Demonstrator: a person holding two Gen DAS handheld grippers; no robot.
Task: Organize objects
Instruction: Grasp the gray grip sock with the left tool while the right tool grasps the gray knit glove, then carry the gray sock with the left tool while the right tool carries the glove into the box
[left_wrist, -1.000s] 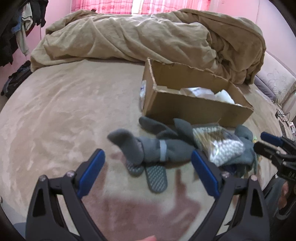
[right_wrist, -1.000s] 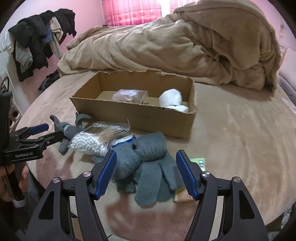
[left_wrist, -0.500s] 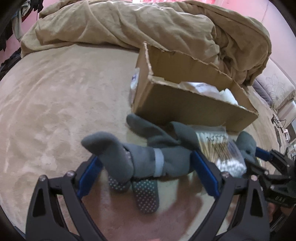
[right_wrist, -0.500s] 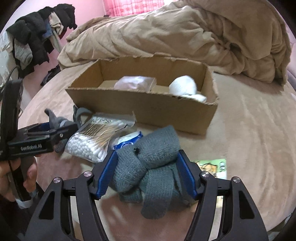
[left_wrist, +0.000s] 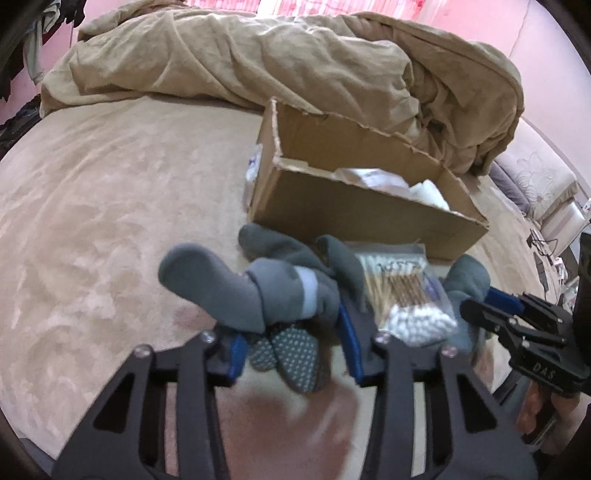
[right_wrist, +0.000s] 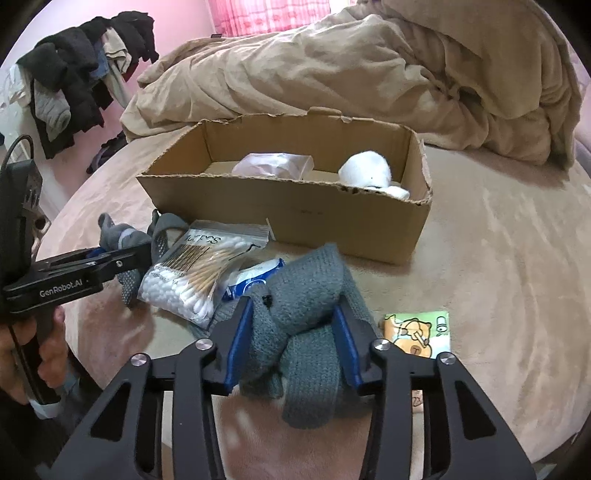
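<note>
**Bed surface: both claws clamped on grey woollens in front of the box**

The work surface is a bed (right_wrist: 498, 236) with a tan plush cover, in a pink-walled room.

Left claw (left_wrist: 291, 332): blue pads pressed in on a bundle of grey socks (left_wrist: 280, 291). The bundle sits between the pads. Dotted soles hang below the grip and one toe sticks out to the left. Part of the bundle appears raised off the cover; contact underneath cannot be confirmed.

Right claw (right_wrist: 291, 332): pads pinching a grey knitted glove (right_wrist: 303, 314). The knit bulges above the pads and droops below them.

Between the two claws lies a clear bag of cotton swabs (right_wrist: 195, 269), touching the socks on one side. A blue-and-white packet (right_wrist: 255, 273) lies just beside the bag, partly under the glove. A small green cartoon card (right_wrist: 421, 328) lies flat on the cover just right of the right claw.

Behind these items stands an open cardboard box (right_wrist: 295, 210), near the socks and swabs. It holds a clear plastic packet (right_wrist: 273, 164) and a white soft item (right_wrist: 369, 171).

Beyond the box a tan duvet (right_wrist: 332, 74) is heaped. Dark clothes (right_wrist: 74, 74) hang at the far left against the wall.
</note>
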